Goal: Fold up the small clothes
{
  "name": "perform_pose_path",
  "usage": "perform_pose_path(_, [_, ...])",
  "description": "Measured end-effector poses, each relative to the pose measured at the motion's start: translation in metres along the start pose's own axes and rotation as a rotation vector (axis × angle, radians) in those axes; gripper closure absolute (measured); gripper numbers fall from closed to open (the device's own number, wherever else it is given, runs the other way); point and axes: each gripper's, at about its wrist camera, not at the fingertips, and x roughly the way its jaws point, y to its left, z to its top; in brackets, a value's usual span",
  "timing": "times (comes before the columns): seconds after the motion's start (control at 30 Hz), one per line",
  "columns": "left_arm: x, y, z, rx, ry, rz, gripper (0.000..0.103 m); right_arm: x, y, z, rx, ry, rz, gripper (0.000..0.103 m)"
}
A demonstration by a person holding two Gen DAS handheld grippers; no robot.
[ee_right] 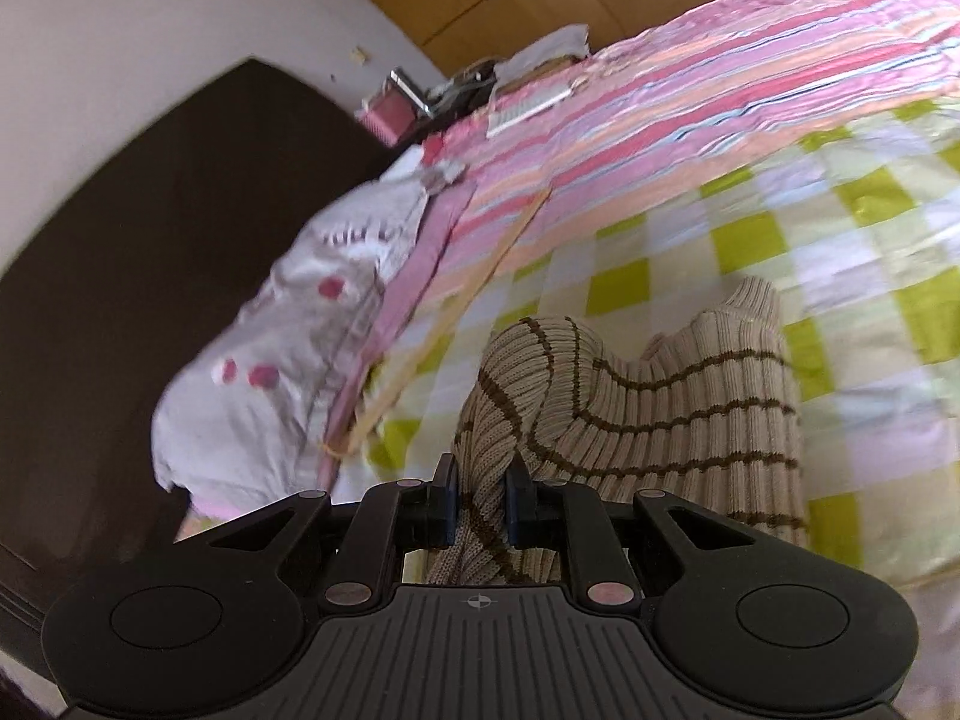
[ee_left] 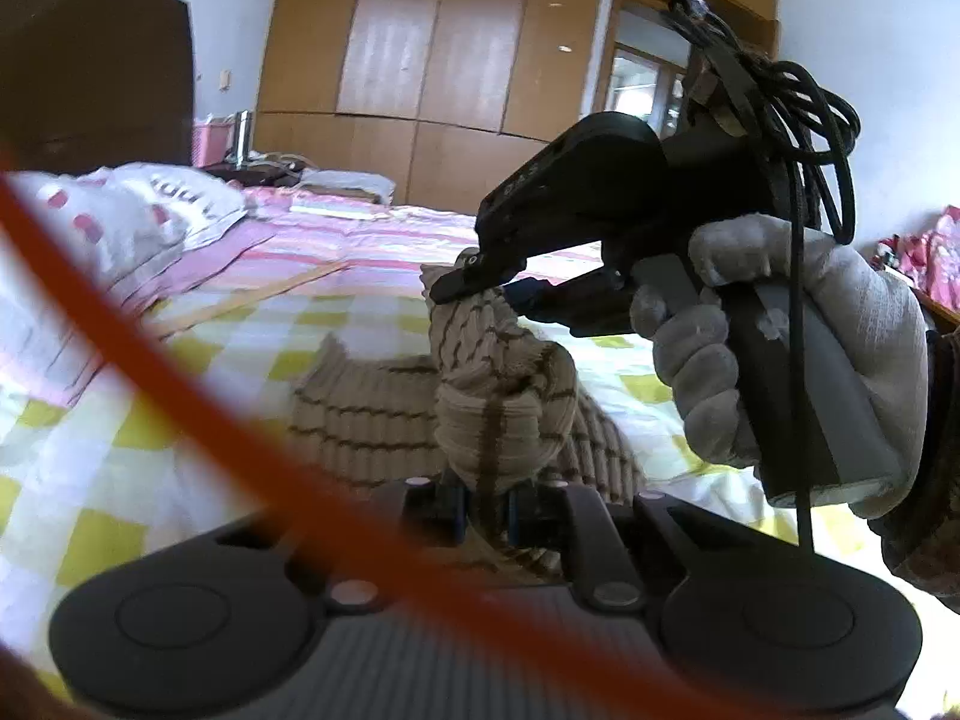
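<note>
STEP: mid-fold, you lift the striped knit garment (ee_right: 690, 396) above the checked bed cover (ee_right: 840, 228) | left tool (ee_left: 487, 501) clamped on knit | right tool (ee_right: 480, 504) clamped on its edge | NEXT: carry both corners across together, lay flat.

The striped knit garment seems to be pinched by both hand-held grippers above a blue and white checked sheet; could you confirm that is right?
Only the sheet colour is wrong. The checked sheet is yellow-green and white, not blue and white, as the right wrist view shows plainly. The rest holds: the left hand-held gripper and the right hand-held gripper are each shut on the striped knit garment.
</note>
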Motion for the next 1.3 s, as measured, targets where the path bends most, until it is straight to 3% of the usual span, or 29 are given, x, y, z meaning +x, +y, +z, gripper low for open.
perform_pose_path(0.43, [-0.001, 0.032, -0.007, -0.098, 0.077, 0.027, 0.083, 0.056, 0.051, -0.027, -0.155, 0.067, -0.094, 0.087])
perform_pose_path(0.8, [-0.005, 0.036, -0.007, -0.119, 0.12, 0.064, 0.08, 0.087, 0.064, -0.042, -0.209, 0.156, -0.072, 0.083])
perform_pose_path(1.0, [-0.014, 0.037, -0.004, -0.127, 0.093, 0.065, 0.072, 0.067, 0.065, -0.035, -0.221, 0.119, -0.007, 0.063])
perform_pose_path(1.07, [-0.016, 0.038, -0.002, -0.13, 0.08, 0.065, 0.07, 0.055, 0.069, -0.031, -0.242, 0.088, 0.004, 0.046])
perform_pose_path(1.2, [-0.023, 0.039, 0.001, -0.141, 0.053, 0.055, 0.067, 0.022, 0.069, -0.027, -0.293, -0.02, -0.023, 0.029])
perform_pose_path(1.27, [-0.026, 0.038, 0.002, -0.134, 0.032, 0.055, 0.066, 0.0, 0.063, -0.028, -0.282, -0.102, -0.051, 0.009])
perform_pose_path(1.3, [-0.027, 0.037, 0.003, -0.131, 0.026, 0.056, 0.066, -0.012, 0.058, -0.029, -0.274, -0.153, -0.066, 0.006])
